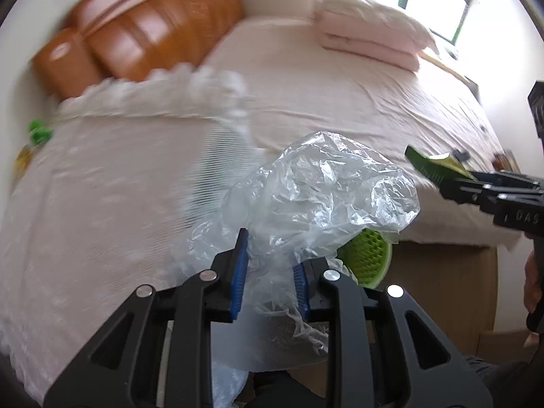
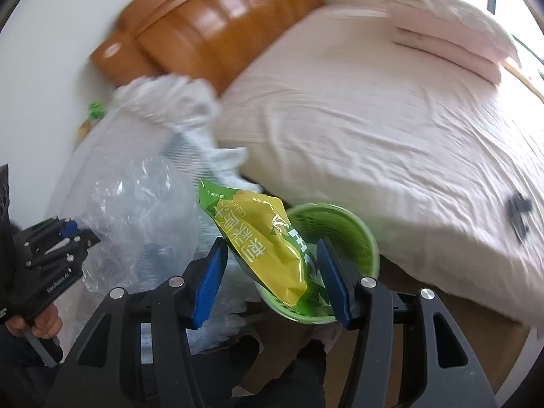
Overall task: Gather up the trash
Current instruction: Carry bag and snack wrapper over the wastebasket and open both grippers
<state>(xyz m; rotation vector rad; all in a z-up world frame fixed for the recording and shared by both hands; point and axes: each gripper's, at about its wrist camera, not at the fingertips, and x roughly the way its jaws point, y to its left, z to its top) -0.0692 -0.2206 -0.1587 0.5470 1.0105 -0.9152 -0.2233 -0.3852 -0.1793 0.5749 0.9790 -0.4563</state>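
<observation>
My left gripper (image 1: 270, 258) is shut on a crumpled clear plastic bag (image 1: 326, 190), which bulges up past its blue pads. Below and to the right of it a round green bin (image 1: 369, 260) peeks out on the floor beside the bed. My right gripper (image 2: 272, 248) is shut on a yellow-green drink pouch (image 2: 268, 244), held directly over the green bin (image 2: 343, 227). The left wrist view shows that pouch (image 1: 431, 165) sticking out of the right gripper (image 1: 445, 183). In the right wrist view the left gripper (image 2: 73, 229) and its plastic bag (image 2: 136, 210) are at the left.
A bed with a pink sheet (image 1: 323, 102) fills the background, with a wooden headboard (image 1: 136, 34), a frilled white pillow (image 2: 166, 102) and a folded pink quilt (image 1: 370, 30). A small dark object (image 2: 516, 210) lies on the sheet. A green item (image 1: 39, 132) sits far left.
</observation>
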